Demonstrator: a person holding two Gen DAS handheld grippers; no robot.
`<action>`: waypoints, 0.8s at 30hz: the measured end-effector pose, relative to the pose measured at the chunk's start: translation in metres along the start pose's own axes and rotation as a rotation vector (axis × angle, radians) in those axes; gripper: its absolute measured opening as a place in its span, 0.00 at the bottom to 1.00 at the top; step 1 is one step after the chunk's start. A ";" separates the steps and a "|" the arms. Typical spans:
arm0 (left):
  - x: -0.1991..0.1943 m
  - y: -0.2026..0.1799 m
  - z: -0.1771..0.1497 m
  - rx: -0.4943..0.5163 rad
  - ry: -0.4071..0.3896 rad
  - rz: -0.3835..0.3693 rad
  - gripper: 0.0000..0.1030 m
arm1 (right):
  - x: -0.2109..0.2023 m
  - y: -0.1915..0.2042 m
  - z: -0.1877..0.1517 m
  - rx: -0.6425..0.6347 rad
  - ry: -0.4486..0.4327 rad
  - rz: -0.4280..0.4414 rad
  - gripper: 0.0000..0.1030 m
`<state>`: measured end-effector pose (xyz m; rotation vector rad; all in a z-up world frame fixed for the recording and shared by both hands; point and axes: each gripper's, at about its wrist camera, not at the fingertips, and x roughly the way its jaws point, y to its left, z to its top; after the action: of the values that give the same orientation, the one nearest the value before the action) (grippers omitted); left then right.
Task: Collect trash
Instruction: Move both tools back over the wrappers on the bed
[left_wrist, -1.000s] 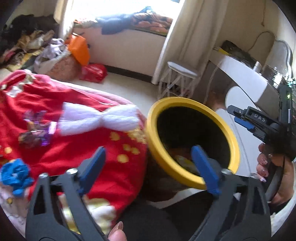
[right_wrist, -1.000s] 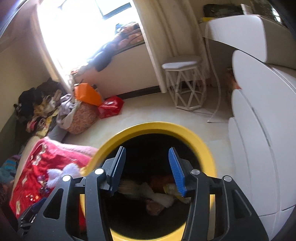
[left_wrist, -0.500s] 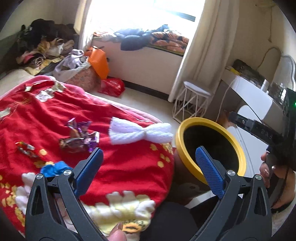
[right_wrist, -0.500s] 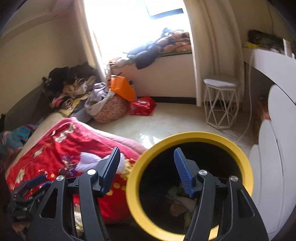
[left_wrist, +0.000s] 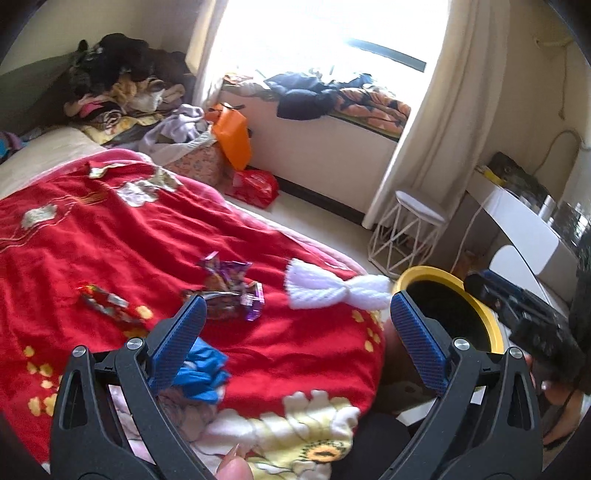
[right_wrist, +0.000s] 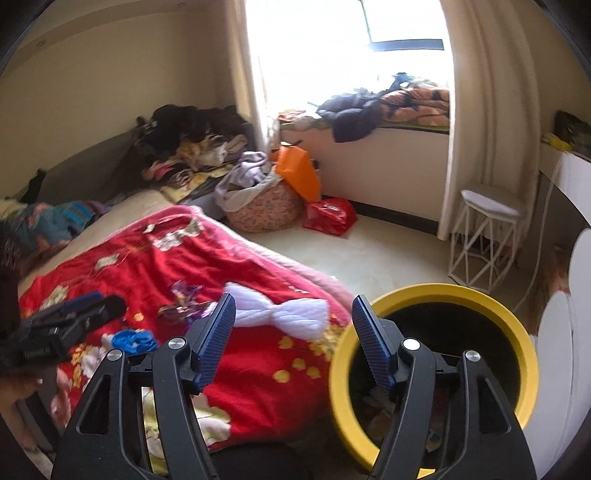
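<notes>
Both empty: left gripper (left_wrist: 295, 325) spread wide, right gripper (right_wrist: 293, 336) jaws apart, just been opening; purple wrappers (left_wrist: 231, 290) on red blanket (left_wrist: 129, 236), bed-side of yellow-rimmed bin (right_wrist: 436, 295), long axis crosswise, nearer left gripper.

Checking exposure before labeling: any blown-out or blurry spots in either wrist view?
Left wrist: window blown out white; wrappers on the blanket slightly smeared. Right wrist: window also clipped; bin rim soft, fisheye bending the walls.
</notes>
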<state>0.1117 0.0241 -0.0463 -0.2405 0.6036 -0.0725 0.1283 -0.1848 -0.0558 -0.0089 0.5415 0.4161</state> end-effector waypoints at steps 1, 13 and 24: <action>0.000 0.003 0.001 -0.006 0.000 0.003 0.89 | 0.001 0.006 0.000 -0.014 0.004 0.008 0.62; -0.001 0.045 0.006 -0.080 0.007 0.068 0.89 | 0.015 0.050 -0.007 -0.142 0.033 0.069 0.64; 0.028 0.090 0.007 -0.158 0.153 0.101 0.79 | 0.059 0.074 -0.015 -0.280 0.104 0.066 0.64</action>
<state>0.1387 0.1092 -0.0783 -0.3598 0.7739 0.0550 0.1385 -0.0962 -0.0909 -0.2834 0.5831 0.5551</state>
